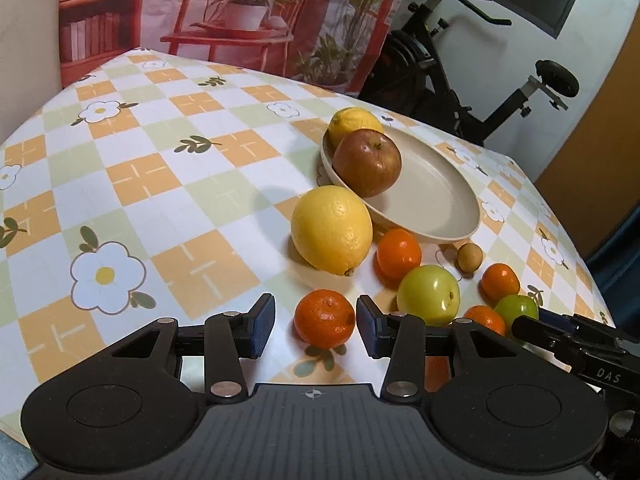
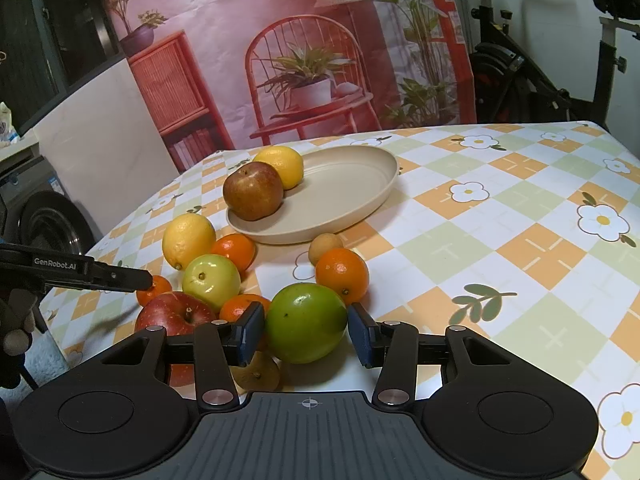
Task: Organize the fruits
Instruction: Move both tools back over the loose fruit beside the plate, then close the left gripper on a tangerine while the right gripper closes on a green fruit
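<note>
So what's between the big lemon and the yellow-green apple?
A mandarin sits between the lemon and the yellow-green apple. Both wrist views show it there, just below the plate.

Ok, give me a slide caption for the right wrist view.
Right gripper brackets a green apple; beige plate beyond holds a red apple and lemon.

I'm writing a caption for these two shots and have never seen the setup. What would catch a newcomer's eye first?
Probably the cluster of loose fruit on the flowered checked tablecloth, with a big lemon lying beside a beige plate that already holds a red-brown apple and a second lemon. Next, each hand-held gripper: the left one has its fingers either side of a tangerine, the right one brackets a green apple.
</note>
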